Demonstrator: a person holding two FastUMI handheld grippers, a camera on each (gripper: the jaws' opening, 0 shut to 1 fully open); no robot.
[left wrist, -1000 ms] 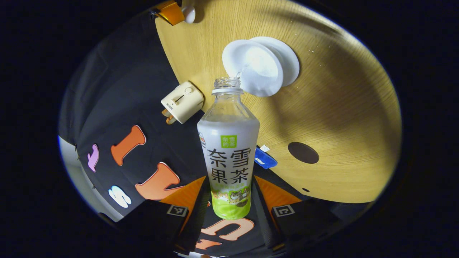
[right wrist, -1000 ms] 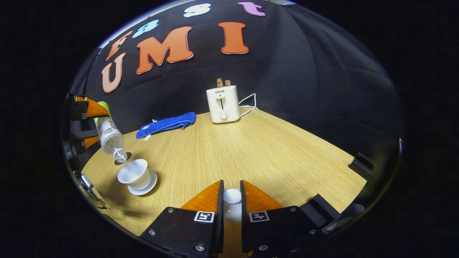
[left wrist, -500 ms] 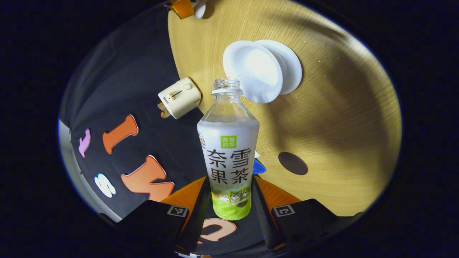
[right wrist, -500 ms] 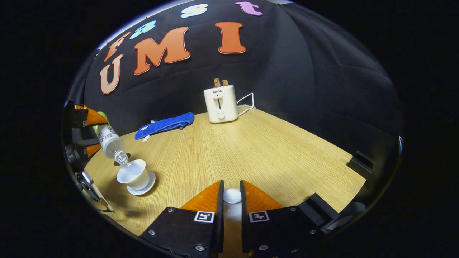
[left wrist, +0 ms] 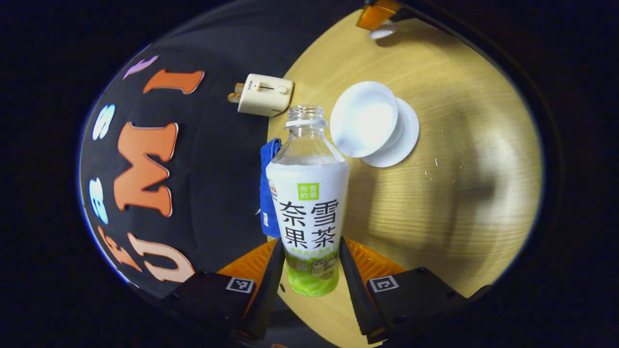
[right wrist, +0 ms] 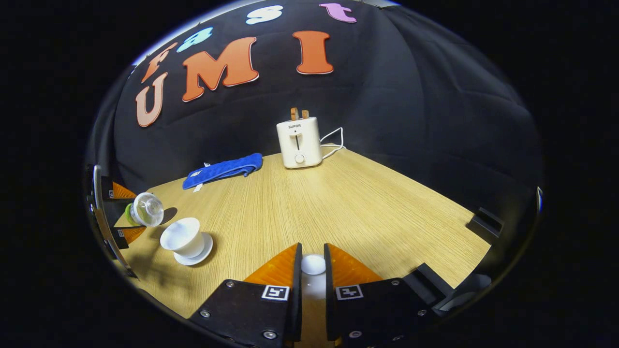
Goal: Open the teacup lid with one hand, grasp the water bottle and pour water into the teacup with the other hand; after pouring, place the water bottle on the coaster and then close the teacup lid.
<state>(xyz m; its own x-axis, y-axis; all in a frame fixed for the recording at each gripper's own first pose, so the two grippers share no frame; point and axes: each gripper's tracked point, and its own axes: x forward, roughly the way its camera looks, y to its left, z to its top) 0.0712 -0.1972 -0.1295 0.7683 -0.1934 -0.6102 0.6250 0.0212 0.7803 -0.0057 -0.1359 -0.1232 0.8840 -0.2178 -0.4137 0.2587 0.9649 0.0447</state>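
Left gripper (left wrist: 309, 270) clamps both fingers on the water bottle (left wrist: 308, 208); right gripper (right wrist: 312, 270) pinches the teacup lid (right wrist: 313, 265), held level.

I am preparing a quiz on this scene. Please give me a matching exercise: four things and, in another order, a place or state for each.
Things:
1. water bottle
2. teacup
3. teacup lid
4. towel

Places or states:
a. stands uncovered on a saucer
b. lies near the wall, beside the toaster
c. held in the left claw
d. held in the right claw

Pairs: 1-c, 2-a, 3-d, 4-b
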